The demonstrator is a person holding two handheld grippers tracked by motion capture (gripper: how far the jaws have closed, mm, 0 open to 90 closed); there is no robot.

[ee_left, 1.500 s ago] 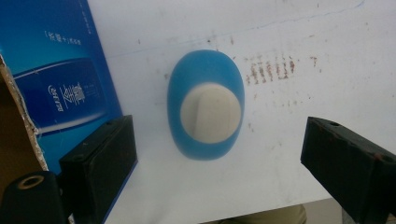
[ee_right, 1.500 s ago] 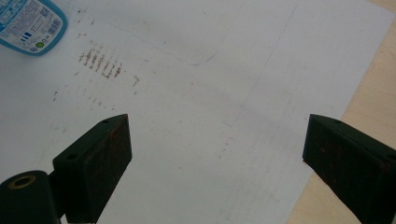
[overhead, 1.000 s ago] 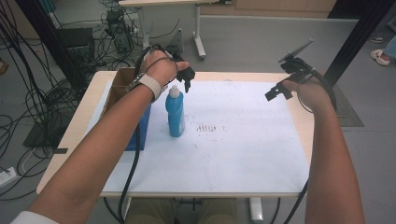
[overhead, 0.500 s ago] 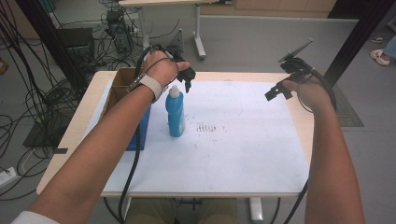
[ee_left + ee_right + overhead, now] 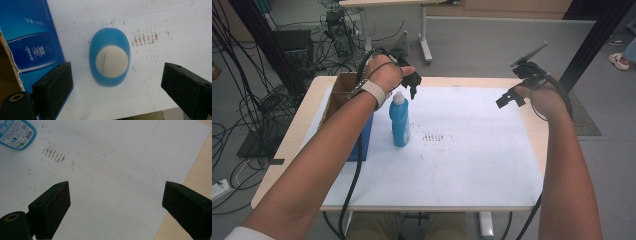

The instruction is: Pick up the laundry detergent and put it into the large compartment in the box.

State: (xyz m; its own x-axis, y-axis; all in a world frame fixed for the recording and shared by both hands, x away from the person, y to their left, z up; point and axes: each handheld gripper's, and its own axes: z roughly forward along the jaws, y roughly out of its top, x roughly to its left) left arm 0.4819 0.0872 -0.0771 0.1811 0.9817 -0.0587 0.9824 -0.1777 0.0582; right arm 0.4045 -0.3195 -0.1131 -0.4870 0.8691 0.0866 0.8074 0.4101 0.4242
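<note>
On table (image 5: 472,170): one bottle (image 5: 399,121), one box (image 5: 343,102)

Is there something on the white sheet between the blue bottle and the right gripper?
Only a patch of brown marks on the white sheet; otherwise bare between blue bottle and right gripper, in the high view.

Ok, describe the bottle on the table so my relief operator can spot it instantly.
On the white sheet that covers the table, look at the left side beside the blue carton. The bottle stands upright just right of it, under the open left gripper. Its white cap sets it apart.
</note>
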